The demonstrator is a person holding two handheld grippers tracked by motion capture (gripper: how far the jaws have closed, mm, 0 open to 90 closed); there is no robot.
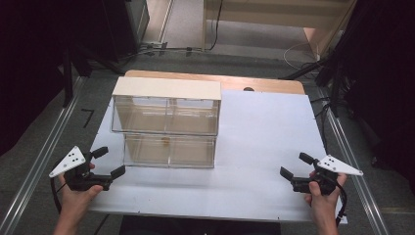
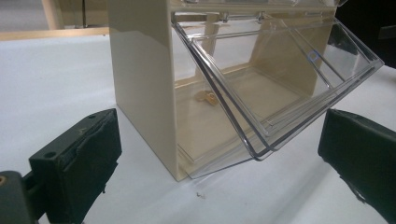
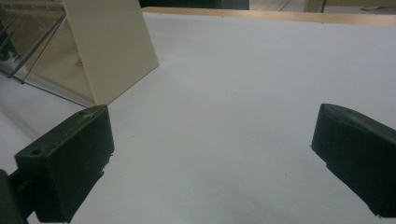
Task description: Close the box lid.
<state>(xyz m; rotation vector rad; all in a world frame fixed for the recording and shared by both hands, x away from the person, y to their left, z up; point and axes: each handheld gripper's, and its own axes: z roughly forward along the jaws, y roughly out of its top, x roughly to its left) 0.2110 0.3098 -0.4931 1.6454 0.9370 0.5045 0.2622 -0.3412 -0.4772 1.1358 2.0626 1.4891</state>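
**Kid:** Cabinet! Which claw goes to it?

**Helper:** Start at the left gripper. Its two black jaws stand wide apart and hold nothing. It hangs just over the white table, near the front left corner of the cabinet.

**Kid:** And the other one?

**Helper:** The right gripper is wide open too, with nothing in it. It is well apart from the cabinet, far off on the right side of the table.

**Kid:** So the left one is closer?

**Helper:** Yes, much closer. From the left gripper, the cabinet lies ahead and a bit to the right. Its long side runs left to right across the table, facing the person.

**Kid:** What does the left gripper view show?

**Helper:** The cream side wall sits right between the jaws. Beside it, the clear lower drawer tips out at the top. A small tan thing lies inside on the drawer floor. I cannot tell what it is.

**Kid:** What comes next?

**Helper:** My guess is the left gripper goes forward and right to the tipped drawer. It has to get past that side wall first, or a jaw could bump it.

**Kid:** And the top drawers?

**Helper:** The upper drawers look closed in the high view.
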